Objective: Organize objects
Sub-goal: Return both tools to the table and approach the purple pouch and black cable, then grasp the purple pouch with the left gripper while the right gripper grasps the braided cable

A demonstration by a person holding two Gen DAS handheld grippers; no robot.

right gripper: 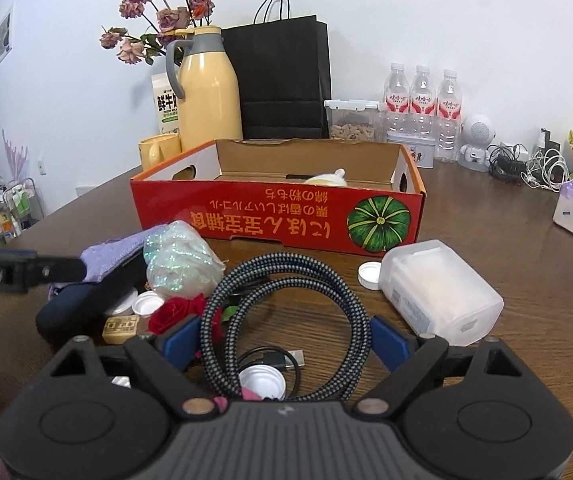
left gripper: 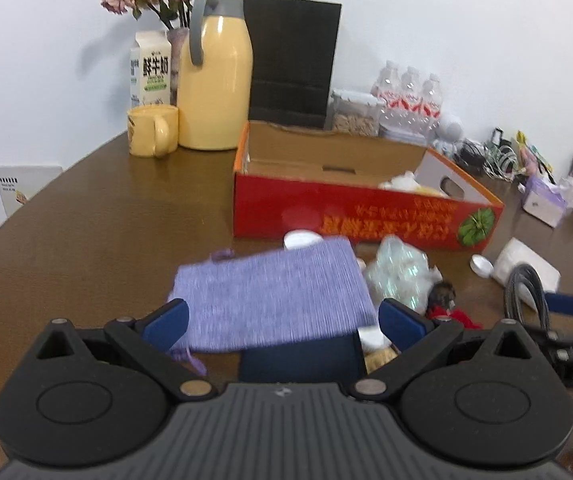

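Note:
My left gripper (left gripper: 283, 320) stands open, its blue pads flanking a flat purple knitted cloth (left gripper: 274, 292) that rests on a dark navy case (left gripper: 302, 360). The cloth lies uncrumpled between the jaws. My right gripper (right gripper: 286, 338) is shut on a coiled braided cable (right gripper: 286, 280), one pad against each side of the coil. The coil stands tilted up, and its plug end (right gripper: 292, 358) trails on the table. From the left wrist the same coiled cable (left gripper: 526, 288) shows edge-on at the right. A red cardboard box (right gripper: 278, 220) with an open top sits just beyond both grippers.
Near the cloth lie a glittery plastic bag (right gripper: 182, 260), a red rose (right gripper: 170, 314), white caps (right gripper: 369, 275) and a small tan block (right gripper: 120, 328). A translucent plastic box (right gripper: 442, 292) is on the right. A yellow thermos (left gripper: 214, 80), mug (left gripper: 152, 136), black bag (left gripper: 292, 64) and bottles (right gripper: 422, 112) line the wall.

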